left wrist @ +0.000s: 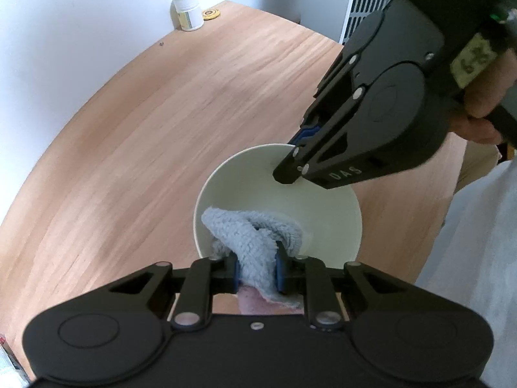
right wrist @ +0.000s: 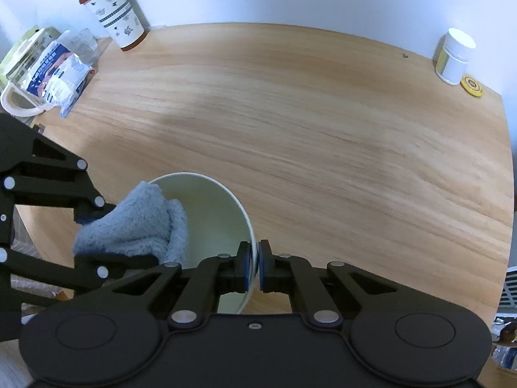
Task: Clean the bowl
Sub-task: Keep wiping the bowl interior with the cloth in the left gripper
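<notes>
A pale cream bowl (left wrist: 323,213) stands at the near edge of the wooden table; it also shows in the right wrist view (right wrist: 213,213). My left gripper (left wrist: 257,265) is shut on a grey fluffy cloth (left wrist: 258,229) and presses it into the bowl's near side. The cloth (right wrist: 135,223) bulges over the bowl's left rim in the right wrist view, with the left gripper (right wrist: 97,232) behind it. My right gripper (right wrist: 257,265) is shut on the bowl's rim, one finger inside and one outside. In the left wrist view the right gripper (left wrist: 292,165) clamps the far rim.
A white pill jar (left wrist: 188,11) (right wrist: 454,55) and a small gold disc (left wrist: 210,14) (right wrist: 471,86) sit at the table's far corner. A patterned lidded cup (right wrist: 113,9), a glass jug (right wrist: 22,74) and a packet (right wrist: 61,77) stand at the back left. Wooden tabletop (right wrist: 323,129) lies between.
</notes>
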`<state>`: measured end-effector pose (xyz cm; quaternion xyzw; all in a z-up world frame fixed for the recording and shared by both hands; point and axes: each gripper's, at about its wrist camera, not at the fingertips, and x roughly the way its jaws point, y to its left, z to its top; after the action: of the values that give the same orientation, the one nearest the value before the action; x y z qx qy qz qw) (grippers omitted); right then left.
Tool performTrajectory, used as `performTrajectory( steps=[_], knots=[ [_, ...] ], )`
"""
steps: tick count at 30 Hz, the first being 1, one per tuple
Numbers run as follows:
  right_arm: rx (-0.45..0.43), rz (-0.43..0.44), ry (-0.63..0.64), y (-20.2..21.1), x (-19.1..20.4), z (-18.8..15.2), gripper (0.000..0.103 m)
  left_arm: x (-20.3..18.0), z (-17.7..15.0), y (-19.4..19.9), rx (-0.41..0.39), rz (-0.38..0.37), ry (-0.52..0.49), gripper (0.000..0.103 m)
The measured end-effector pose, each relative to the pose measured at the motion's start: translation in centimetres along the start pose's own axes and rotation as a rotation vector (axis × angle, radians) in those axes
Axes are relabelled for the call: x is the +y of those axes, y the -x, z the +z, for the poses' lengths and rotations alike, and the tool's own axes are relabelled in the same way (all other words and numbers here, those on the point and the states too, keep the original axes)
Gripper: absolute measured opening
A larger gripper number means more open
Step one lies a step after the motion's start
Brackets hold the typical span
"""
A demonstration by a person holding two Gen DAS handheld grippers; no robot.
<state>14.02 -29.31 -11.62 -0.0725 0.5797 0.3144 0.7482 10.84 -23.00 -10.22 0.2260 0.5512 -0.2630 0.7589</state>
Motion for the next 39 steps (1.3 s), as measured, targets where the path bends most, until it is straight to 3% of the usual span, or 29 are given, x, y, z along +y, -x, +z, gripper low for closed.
performTrajectory(
  steps=[8, 15, 24, 29, 39],
  knots=[
    [0.006, -0.008, 0.008, 0.2, 0.0, -0.3, 0.005, -0.6, 0.2, -1.4, -0.010, 0.021, 0.007, 0.018],
    [0.016, -0.004, 0.029, 0.3, 0.3, -0.7, 0.010, -1.4, -0.1, -1.2, -0.097, 0.150, 0.027, 0.016],
    [0.016, -0.017, 0.032, 0.4, 0.4, -1.0, 0.011, -1.1, -0.7, 1.7, -0.160, 0.204, 0.075, 0.016],
    [0.017, -0.015, 0.033, 0.2, 0.8, -1.1, 0.012, -0.5, -1.1, 2.9, -0.161, 0.192, 0.106, 0.016],
    [0.019, -0.014, 0.051, 0.1, 1.0, -1.1, 0.013, 0.3, -0.9, 0.1, -0.147, 0.112, 0.158, 0.016]
  ],
)
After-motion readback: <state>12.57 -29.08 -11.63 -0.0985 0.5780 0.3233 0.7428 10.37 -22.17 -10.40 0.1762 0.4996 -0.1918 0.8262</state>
